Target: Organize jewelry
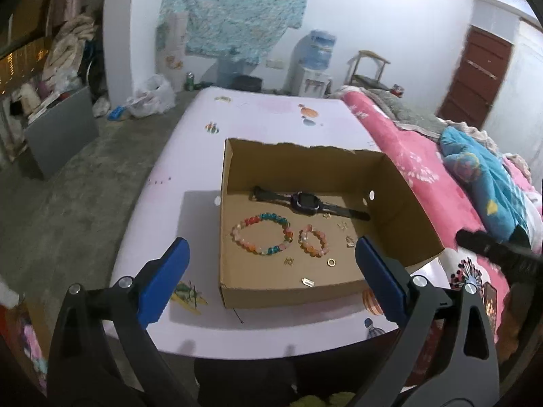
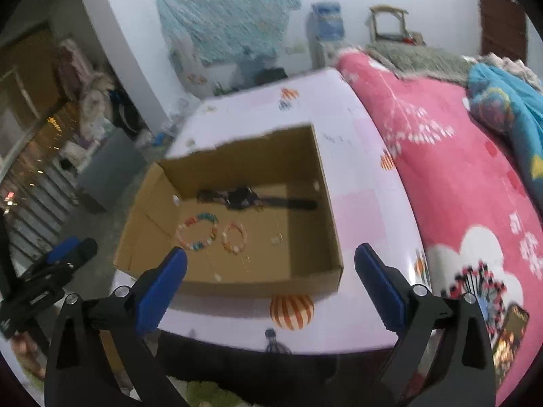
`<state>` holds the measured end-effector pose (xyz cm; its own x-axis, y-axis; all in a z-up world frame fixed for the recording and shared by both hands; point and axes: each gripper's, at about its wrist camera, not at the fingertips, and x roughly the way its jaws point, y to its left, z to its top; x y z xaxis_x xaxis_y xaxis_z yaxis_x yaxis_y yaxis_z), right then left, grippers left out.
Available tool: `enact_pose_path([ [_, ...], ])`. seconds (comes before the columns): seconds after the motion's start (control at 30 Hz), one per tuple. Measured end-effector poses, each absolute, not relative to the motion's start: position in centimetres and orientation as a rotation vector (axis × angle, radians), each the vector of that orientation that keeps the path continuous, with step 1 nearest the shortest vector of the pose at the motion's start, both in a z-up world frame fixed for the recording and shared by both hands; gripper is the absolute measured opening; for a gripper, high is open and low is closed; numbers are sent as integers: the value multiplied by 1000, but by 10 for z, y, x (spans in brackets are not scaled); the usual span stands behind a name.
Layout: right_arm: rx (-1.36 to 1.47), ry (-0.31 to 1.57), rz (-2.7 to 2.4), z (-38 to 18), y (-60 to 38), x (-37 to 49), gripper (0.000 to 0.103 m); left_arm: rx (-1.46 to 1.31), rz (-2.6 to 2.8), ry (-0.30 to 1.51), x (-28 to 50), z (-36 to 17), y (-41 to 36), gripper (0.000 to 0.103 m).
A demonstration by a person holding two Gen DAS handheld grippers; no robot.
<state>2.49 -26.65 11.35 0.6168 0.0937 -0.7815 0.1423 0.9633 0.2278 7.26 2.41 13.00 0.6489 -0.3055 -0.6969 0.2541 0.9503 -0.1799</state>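
An open cardboard box [image 1: 288,293] sits on a white table [image 1: 271,118] printed with small pictures. Inside the box lie a black watch [image 1: 305,203], a large multicoloured bead bracelet [image 1: 271,217], a small orange-pink bead bracelet [image 1: 307,230], and several tiny gold charms, among them a ring [image 1: 331,263]. My left gripper [image 1: 270,240] hangs open above the box's near half, nothing between its blue pads. My right gripper [image 2: 270,248] is likewise open and empty over the near edge of the box [image 2: 258,286]. The watch [image 2: 241,198] and bracelets look blurred in the right wrist view.
A bed with a pink blanket [image 1: 424,176] and a blue garment [image 1: 482,183] borders the table on the right. On the floor to the left stand a grey panel [image 1: 61,129] and a plastic bag [image 1: 152,96]. A water dispenser [image 1: 315,61] stands by the far wall.
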Motion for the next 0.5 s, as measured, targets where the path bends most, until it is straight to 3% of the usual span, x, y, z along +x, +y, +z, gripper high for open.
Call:
enact_pose_path([
  [0.23,351,981,-49,108,-261,27,96,-55,-220,939,80,124,22,95],
  [0.5,218,1037,-41,97,-235,24,96,-16,-222,1080,71,102,14,95],
])
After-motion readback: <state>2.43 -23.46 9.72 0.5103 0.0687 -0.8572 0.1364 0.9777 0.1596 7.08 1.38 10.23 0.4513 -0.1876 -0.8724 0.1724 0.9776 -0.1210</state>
